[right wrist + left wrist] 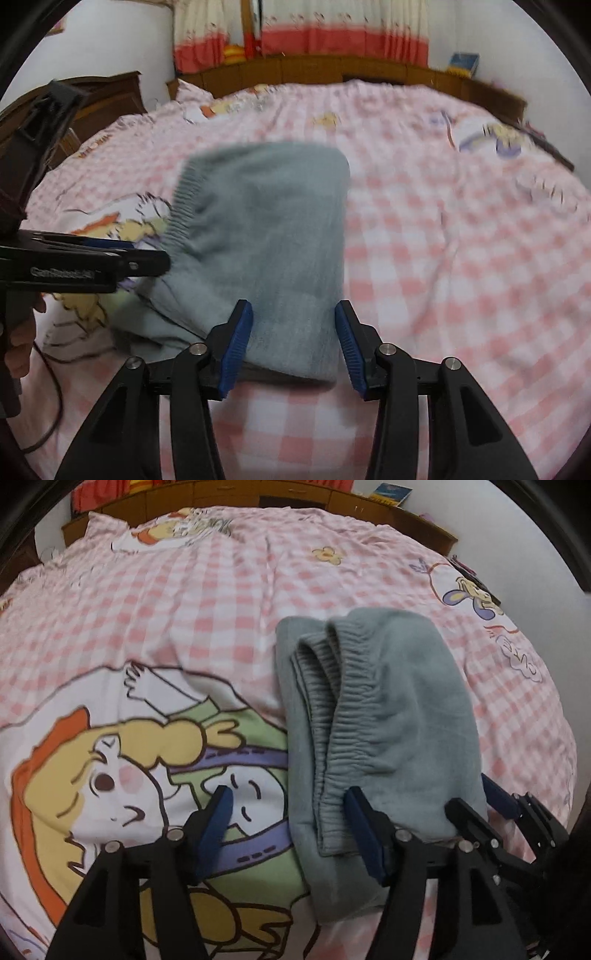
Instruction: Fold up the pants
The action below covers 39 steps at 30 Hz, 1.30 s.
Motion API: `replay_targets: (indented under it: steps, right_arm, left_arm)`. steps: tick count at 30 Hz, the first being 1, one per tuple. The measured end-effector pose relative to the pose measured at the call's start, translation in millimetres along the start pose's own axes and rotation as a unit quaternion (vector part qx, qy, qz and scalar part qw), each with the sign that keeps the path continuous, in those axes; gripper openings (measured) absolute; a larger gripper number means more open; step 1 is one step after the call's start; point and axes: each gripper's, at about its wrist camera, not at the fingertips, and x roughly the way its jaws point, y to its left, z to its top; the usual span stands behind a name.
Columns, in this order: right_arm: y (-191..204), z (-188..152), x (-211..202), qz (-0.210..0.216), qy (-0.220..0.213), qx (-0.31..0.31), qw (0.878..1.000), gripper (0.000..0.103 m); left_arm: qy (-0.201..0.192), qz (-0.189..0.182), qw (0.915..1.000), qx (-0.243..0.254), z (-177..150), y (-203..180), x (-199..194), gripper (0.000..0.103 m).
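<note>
Grey-green pants (pixel 384 716) lie folded in a compact stack on the pink checked bedspread, the ribbed waistband (pixel 332 709) facing left. In the left wrist view my left gripper (pixel 291 812) is open, its fingers astride the stack's near left edge. My right gripper shows at the right (pixel 509 805) beside the stack's near right corner. In the right wrist view the pants (pixel 269 240) lie straight ahead and my right gripper (pixel 295 328) is open, its blue pads either side of the stack's near edge. My left gripper (pixel 110 258) reaches in from the left at the waistband.
The bedspread (pixel 221 602) has cartoon prints and covers the whole bed. A wooden headboard (pixel 303 70) and curtains stand behind. A bedside cabinet (pixel 107 96) is at the far left. A black cable (pixel 51 398) trails at the near left.
</note>
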Motion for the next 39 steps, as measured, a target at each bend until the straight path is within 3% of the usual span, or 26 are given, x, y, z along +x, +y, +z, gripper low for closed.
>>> replay_targets:
  steps: [5, 10, 13, 20, 24, 27, 31, 34, 39]
  right_arm:
    - [-11, 3, -5, 0.020, 0.001, 0.038, 0.999, 0.047]
    - [-6, 17, -32, 0.012, -0.057, 0.033, 0.998, 0.047]
    - [-8, 28, -28, 0.024, -0.070, 0.043, 0.996, 0.047]
    - [-12, 19, 5, 0.033, -0.032, 0.050, 0.998, 0.047]
    - [-14, 16, 14, 0.038, -0.019, 0.054, 0.998, 0.051]
    - [-19, 12, 22, 0.029, -0.003, 0.064, 0.998, 0.064]
    - [-35, 9, 19, 0.067, -0.002, 0.111, 0.992, 0.064]
    - [-38, 9, 12, 0.069, -0.014, 0.128, 0.989, 0.064]
    - [-37, 9, 15, 0.076, -0.007, 0.137, 0.988, 0.064]
  left_arm:
    - [-0.026, -0.002, 0.9996, 0.011, 8, -10, -30, 0.064]
    - [-0.076, -0.028, 0.9962, 0.033, 31, -32, -60, 0.064]
    - [-0.075, -0.038, 0.9956, 0.043, 53, -44, -44, 0.064]
    - [-0.027, -0.039, 0.9988, -0.007, 77, -21, 25, 0.068]
    - [-0.010, -0.044, 0.9982, -0.038, 70, -9, 48, 0.074]
    - [-0.014, -0.057, 0.9972, -0.046, 66, -2, 41, 0.074]
    - [-0.027, -0.063, 0.9958, -0.061, 54, 8, 11, 0.074]
    - [-0.033, -0.054, 0.9966, -0.053, 39, 11, -5, 0.074]
    - [-0.009, -0.086, 0.9934, -0.075, 21, 16, 6, 0.074]
